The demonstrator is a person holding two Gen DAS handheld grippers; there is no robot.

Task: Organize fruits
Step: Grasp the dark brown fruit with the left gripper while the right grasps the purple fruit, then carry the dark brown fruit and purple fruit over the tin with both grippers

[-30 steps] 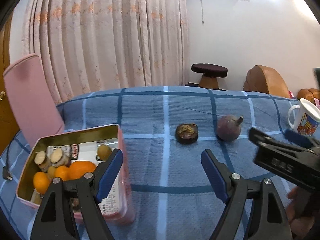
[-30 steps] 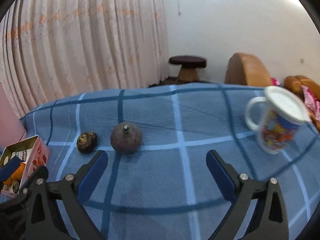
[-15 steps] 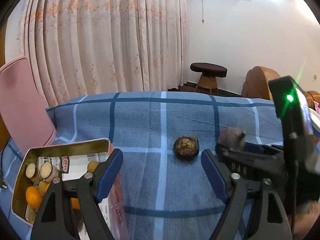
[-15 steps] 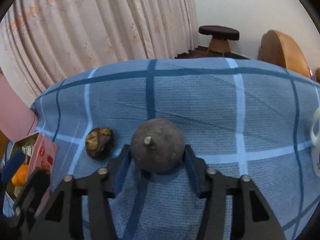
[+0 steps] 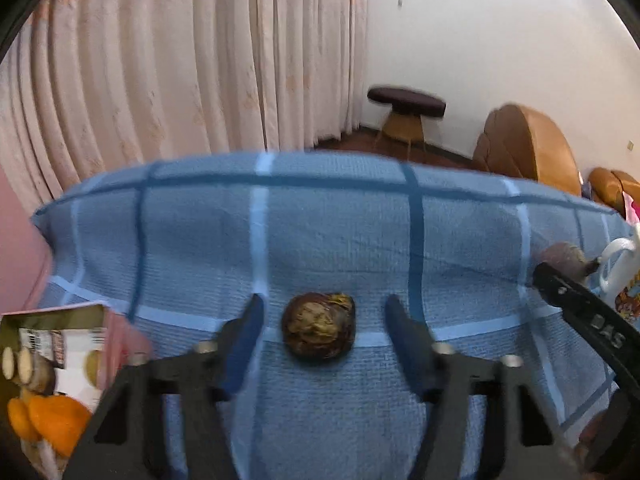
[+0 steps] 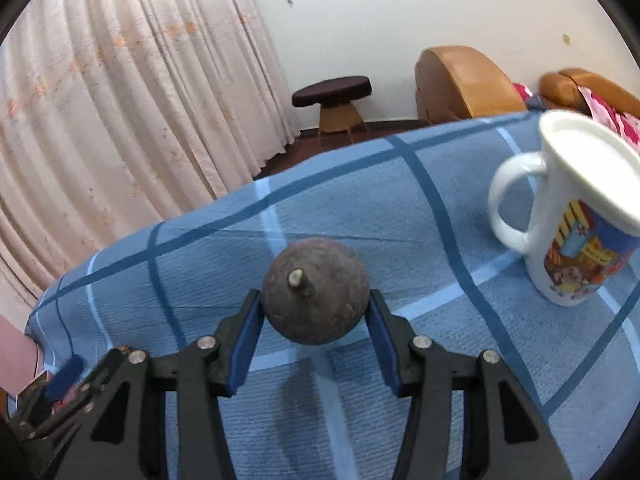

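A small brown wrinkled fruit (image 5: 318, 330) lies on the blue checked cloth (image 5: 320, 240). My left gripper (image 5: 322, 330) straddles it with its jaws closing, and a gap still shows on each side of the fruit. My right gripper (image 6: 316, 312) is shut on a round dark purple fruit (image 6: 316, 292) with a short stem, low over the cloth. In the left wrist view that purple fruit (image 5: 564, 258) shows at the far right, behind one of the right gripper's fingers (image 5: 576, 304).
An open tin box (image 5: 60, 320) with oranges (image 5: 48, 420) and several small fruits sits at the lower left, its pink lid raised. A white printed mug (image 6: 580, 220) stands to the right of the purple fruit. Beyond the cloth's far edge are curtains, a stool and chairs.
My left gripper moved forward around the small brown fruit and its jaws narrowed. My right gripper closed on the purple fruit, then swung right so that the mug is back in view.
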